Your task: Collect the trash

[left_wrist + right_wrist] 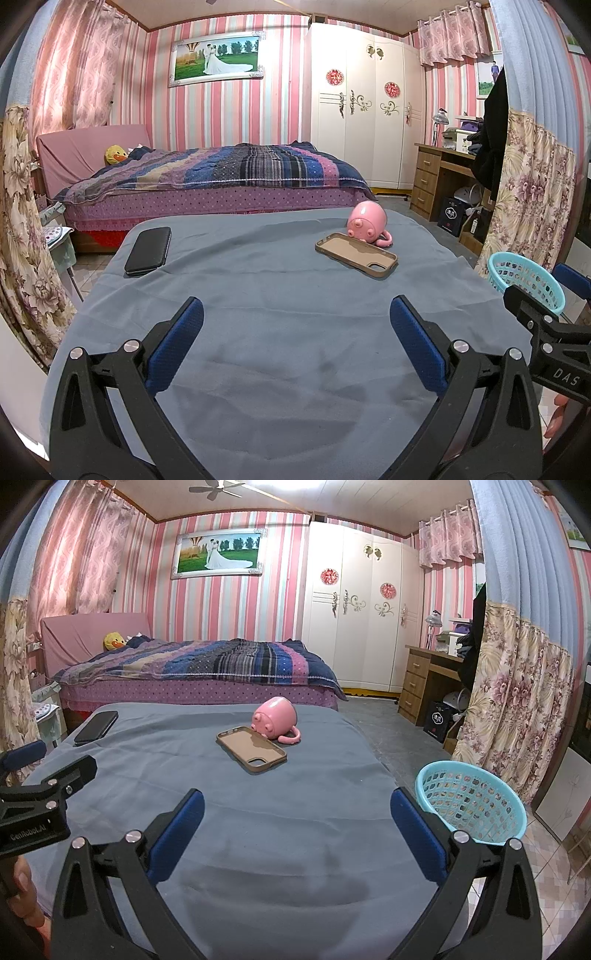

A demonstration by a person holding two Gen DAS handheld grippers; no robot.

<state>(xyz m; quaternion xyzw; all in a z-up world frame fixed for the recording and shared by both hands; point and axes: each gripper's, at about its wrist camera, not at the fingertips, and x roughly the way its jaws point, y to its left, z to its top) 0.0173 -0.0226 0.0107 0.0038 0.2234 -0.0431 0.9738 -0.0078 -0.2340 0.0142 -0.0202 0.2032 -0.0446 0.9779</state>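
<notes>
A turquoise plastic basket (471, 805) stands off the right edge of the grey-blue covered table (258, 812); it also shows in the left wrist view as the basket (526, 282). My left gripper (295, 317) hovers open over the near table cloth, nothing between its blue pads. My right gripper (297, 808) is likewise open and empty, its right finger just left of the basket rim. On the table lie a brown phone case (252, 751), a tipped pink pig mug (274, 716) and a black phone (96, 727). No loose trash shows on the cloth.
A bed (207, 181) with a striped quilt stands behind the table. A white wardrobe (365, 122) and a wooden desk (439, 173) fill the back right. Floral curtains (517, 709) hang close on both sides. The other gripper intrudes at each view's side edge.
</notes>
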